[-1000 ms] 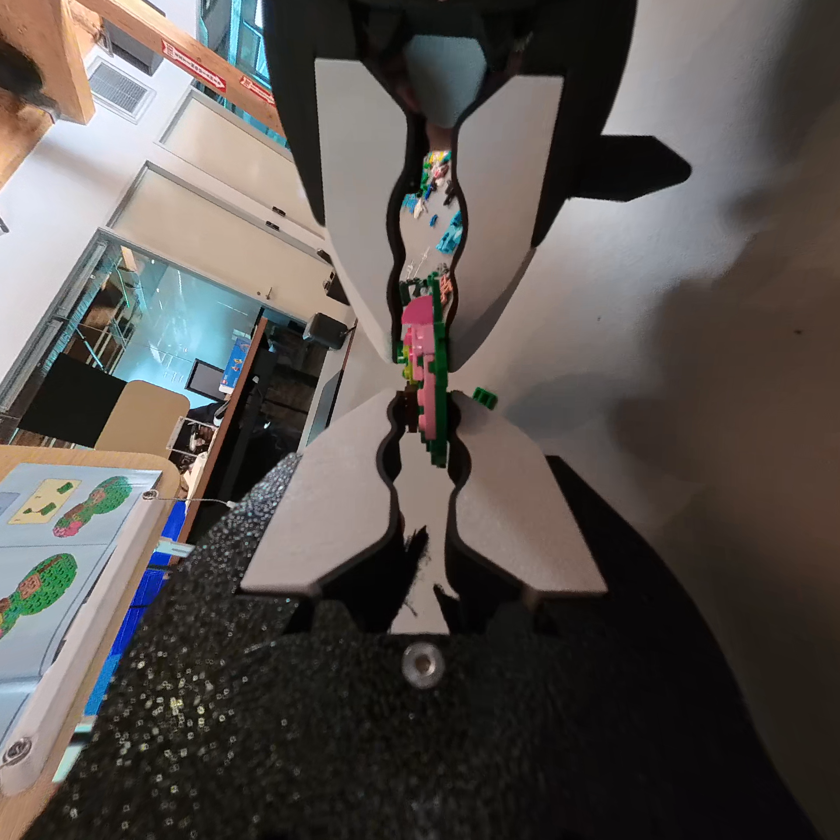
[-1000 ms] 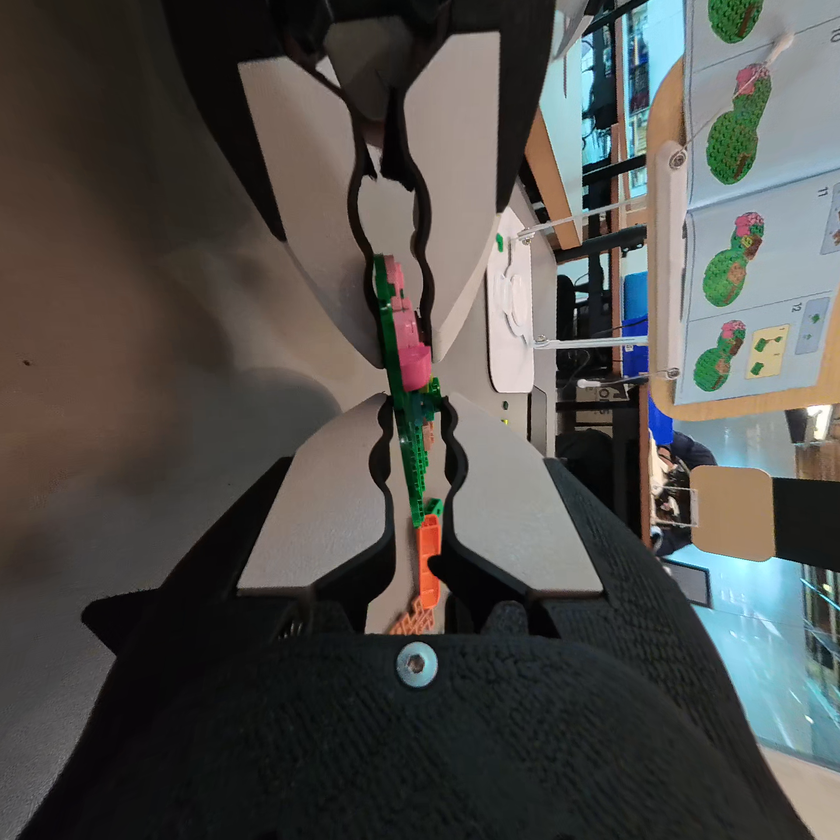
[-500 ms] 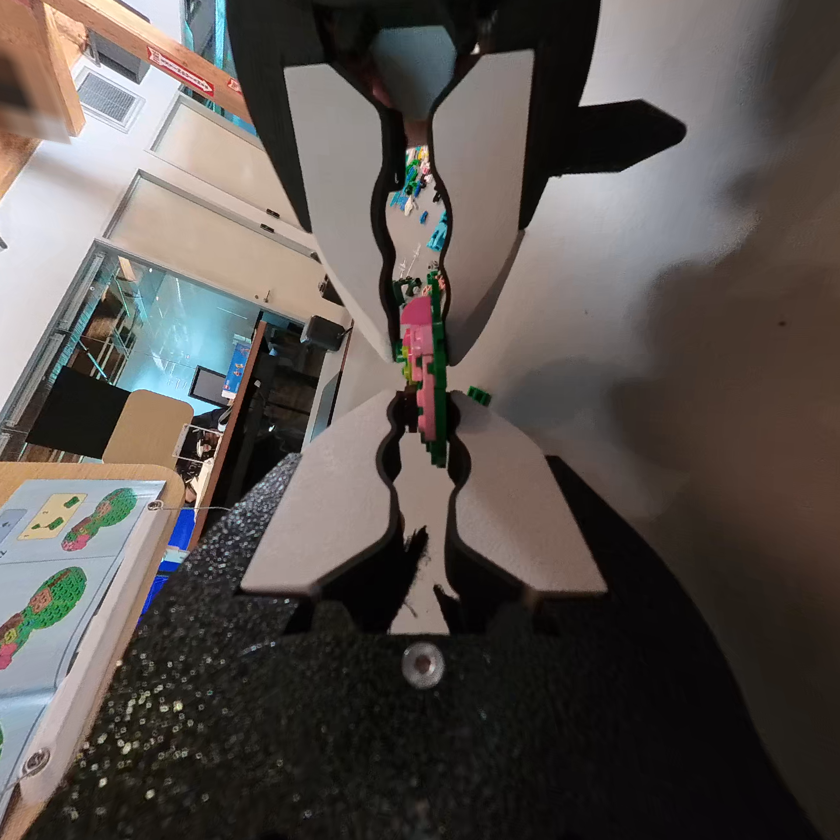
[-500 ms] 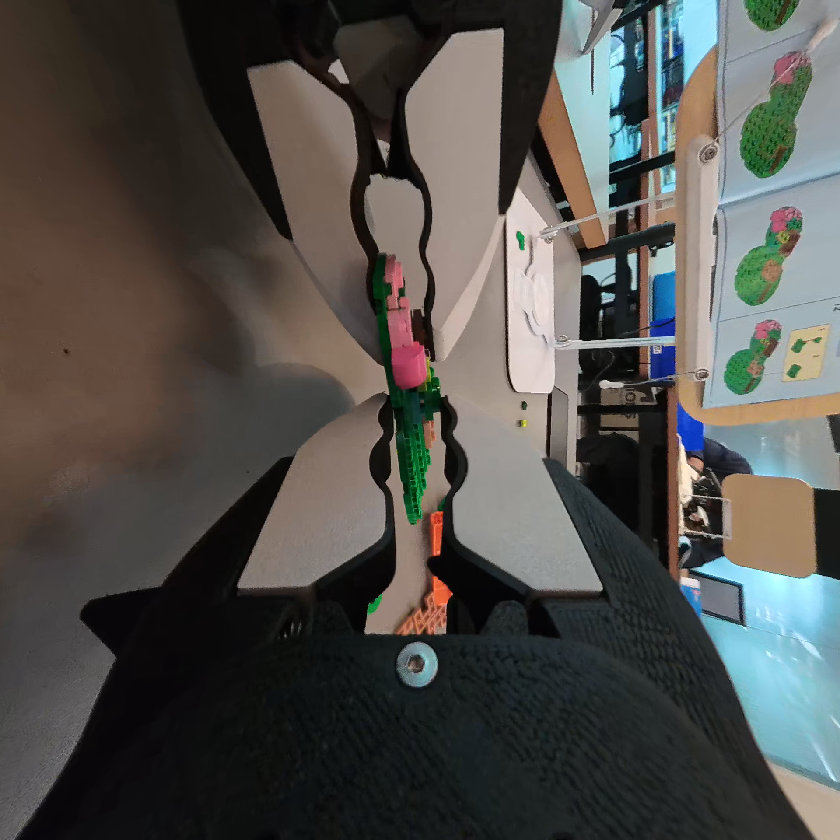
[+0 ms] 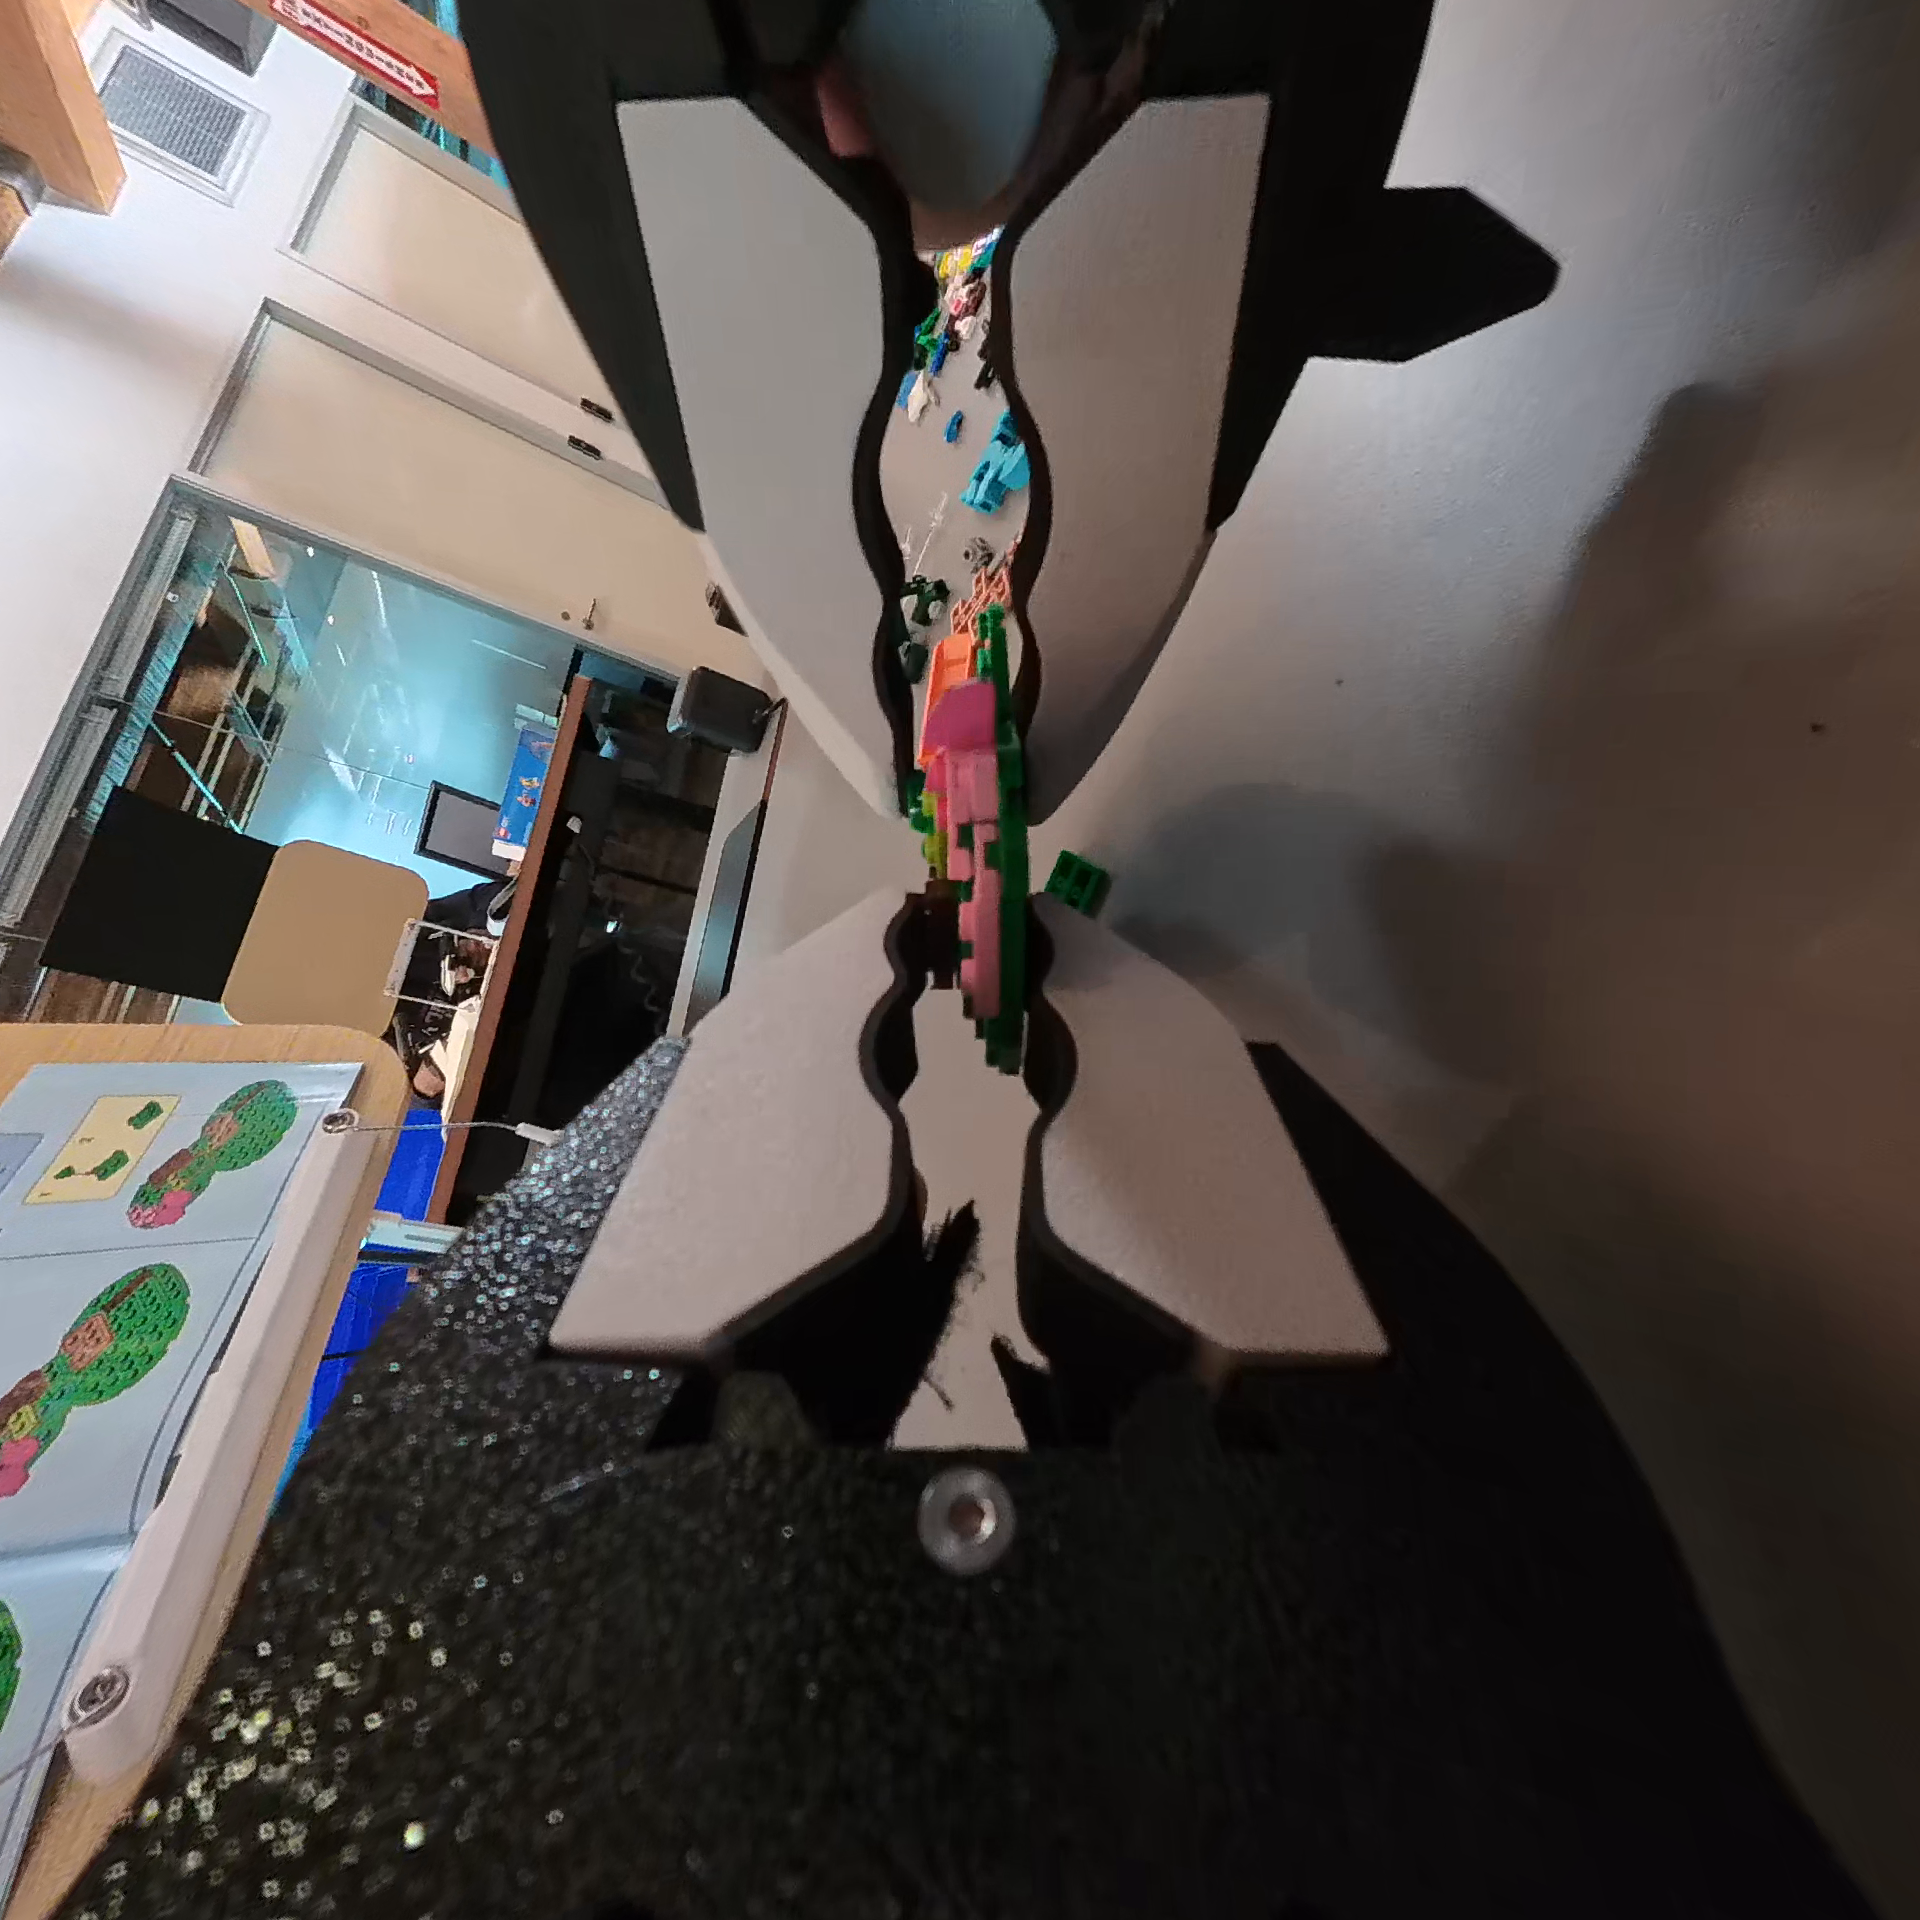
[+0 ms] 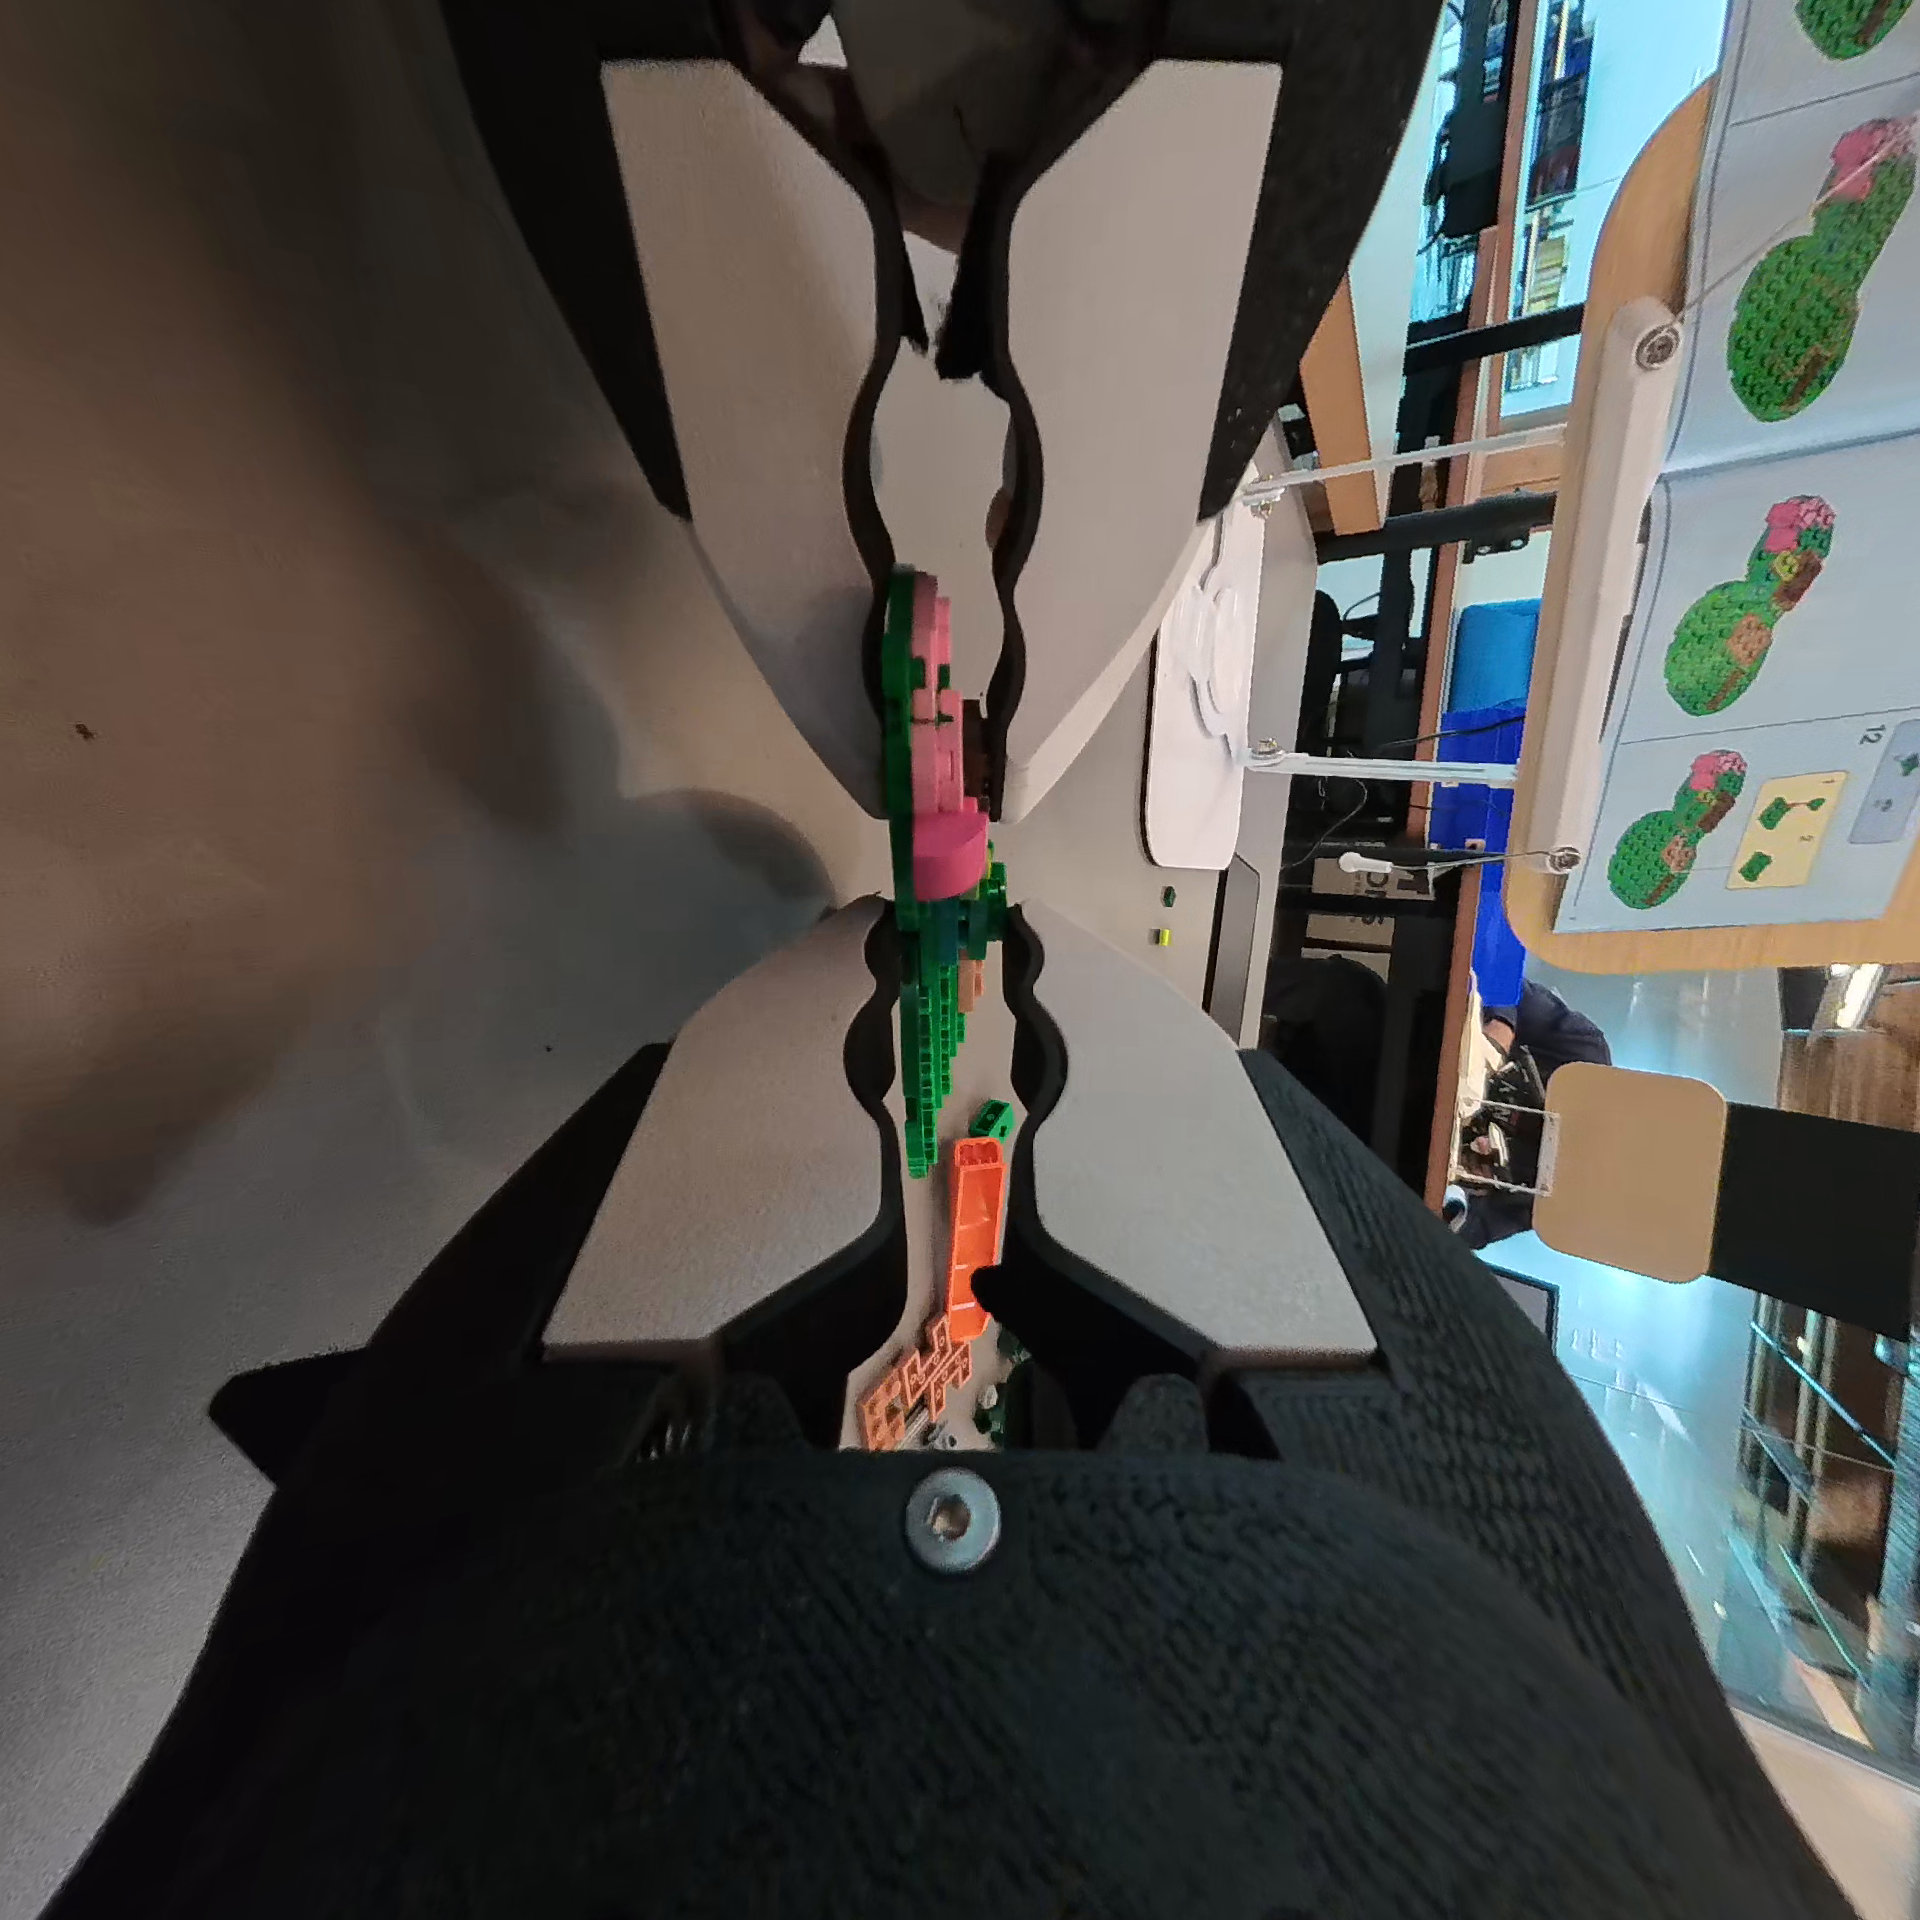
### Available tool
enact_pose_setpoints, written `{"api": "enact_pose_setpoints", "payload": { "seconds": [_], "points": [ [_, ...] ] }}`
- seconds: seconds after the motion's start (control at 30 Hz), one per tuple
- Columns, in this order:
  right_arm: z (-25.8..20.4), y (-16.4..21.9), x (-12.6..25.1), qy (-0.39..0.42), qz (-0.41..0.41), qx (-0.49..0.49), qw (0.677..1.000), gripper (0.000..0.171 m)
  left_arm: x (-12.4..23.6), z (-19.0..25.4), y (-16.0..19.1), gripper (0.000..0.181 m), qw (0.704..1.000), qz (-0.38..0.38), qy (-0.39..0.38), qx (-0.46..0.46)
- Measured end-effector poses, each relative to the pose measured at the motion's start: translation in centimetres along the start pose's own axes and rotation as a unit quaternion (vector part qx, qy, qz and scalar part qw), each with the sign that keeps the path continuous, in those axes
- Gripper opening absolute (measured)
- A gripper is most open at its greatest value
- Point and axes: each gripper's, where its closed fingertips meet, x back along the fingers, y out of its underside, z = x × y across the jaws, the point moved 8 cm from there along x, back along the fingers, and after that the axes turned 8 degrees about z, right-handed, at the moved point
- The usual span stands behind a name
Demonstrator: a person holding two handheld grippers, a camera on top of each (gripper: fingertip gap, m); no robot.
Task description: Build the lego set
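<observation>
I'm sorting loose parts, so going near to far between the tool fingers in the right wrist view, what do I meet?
Pale orange lattice pieces → long orange brick → small green brick → green plate build with pink blocks, clamped by the right tool.

Edge-on green-and-pink lego build (image 5: pixel 987 862), jaw-clamped

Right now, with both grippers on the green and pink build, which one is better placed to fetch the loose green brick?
Probably the right gripper. In its view the green brick lies straight ahead between its jaws, while the left gripper clamps the build and can hold it.
</observation>
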Motion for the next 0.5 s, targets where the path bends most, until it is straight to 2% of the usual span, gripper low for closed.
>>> {"api": "enact_pose_setpoints", "payload": {
  "seconds": [0.1,0.37,0.5],
  "points": [
    [0.11,0.01,0.07,0.006,0.005,0.004,1.0,0.017,0.05,-0.2,0.02,0.016,1.0,0.005,-0.002,0.01],
    [0.69,0.45,0.6,-0.036,0.056,-0.102,0.993,0.017,0.29,-0.55,0.02,0.016,0.994,0.046,0.024,0.092],
    [0.9,0.41,0.84,-0.037,0.064,-0.113,0.991,0.016,0.38,-0.7,0.0,0.016,0.993,0.052,0.025,0.103]
  ]
}}
